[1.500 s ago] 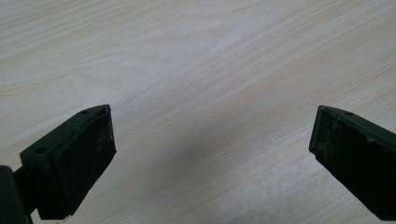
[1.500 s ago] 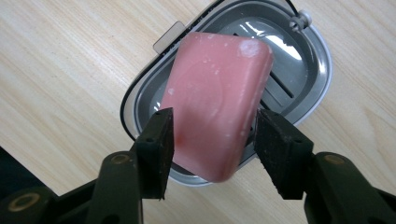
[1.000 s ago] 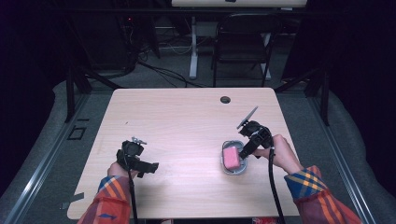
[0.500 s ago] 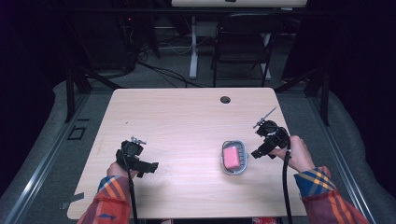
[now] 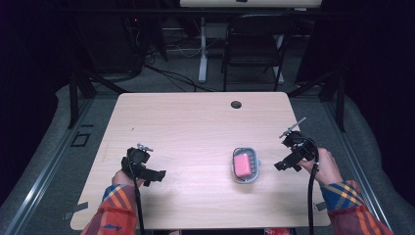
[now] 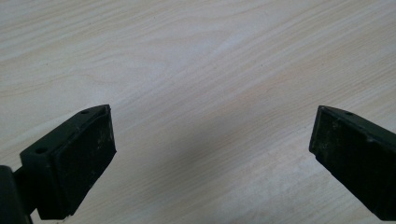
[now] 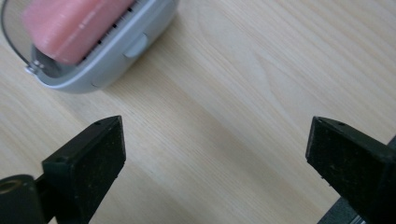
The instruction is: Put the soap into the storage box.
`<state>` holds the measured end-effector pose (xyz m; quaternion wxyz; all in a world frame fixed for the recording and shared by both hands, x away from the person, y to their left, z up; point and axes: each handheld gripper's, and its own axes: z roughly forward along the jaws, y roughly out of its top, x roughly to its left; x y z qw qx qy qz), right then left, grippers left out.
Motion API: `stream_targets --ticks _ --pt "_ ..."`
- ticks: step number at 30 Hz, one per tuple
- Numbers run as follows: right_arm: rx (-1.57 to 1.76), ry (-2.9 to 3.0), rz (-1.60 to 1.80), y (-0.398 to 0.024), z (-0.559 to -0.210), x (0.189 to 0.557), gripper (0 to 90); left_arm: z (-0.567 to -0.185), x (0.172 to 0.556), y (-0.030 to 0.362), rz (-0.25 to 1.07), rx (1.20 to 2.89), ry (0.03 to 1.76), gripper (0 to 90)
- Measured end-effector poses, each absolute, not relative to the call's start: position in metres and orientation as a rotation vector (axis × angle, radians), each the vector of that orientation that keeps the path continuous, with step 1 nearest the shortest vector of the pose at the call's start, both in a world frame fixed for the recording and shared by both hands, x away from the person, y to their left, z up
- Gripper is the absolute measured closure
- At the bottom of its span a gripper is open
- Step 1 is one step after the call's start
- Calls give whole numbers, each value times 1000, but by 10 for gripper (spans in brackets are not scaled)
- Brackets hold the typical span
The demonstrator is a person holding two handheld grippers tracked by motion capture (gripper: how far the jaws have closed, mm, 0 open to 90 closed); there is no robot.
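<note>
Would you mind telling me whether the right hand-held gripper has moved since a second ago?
Yes. The right hand-held gripper has drawn away from the soap dish toward the table's right edge, its jaws just opening with nothing between them.

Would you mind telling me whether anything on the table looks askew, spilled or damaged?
Nothing stands out. The pink soap bar lies flat inside the grey soap dish, which sits level on the wooden table. No spill or damage shows. Both the left gripper and right gripper are open and hold nothing.
</note>
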<state>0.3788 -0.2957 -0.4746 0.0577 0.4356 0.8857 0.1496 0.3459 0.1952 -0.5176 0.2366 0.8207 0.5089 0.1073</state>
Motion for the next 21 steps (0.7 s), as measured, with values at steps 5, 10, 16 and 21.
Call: stream_targets --ticks 5,10,16,21 --pt "1334 2661 437 -315 -484 374 7 -518 346 195 295 2256 1394 2" --pt "1350 2648 415 -332 -504 364 0 -518 346 195 296 2261 1397 2" --pt "1308 2654 384 -344 -521 352 0 -518 346 194 302 2270 1388 3" --pt "1362 2671 395 -352 -533 356 9 -519 347 192 302 2278 1376 2"
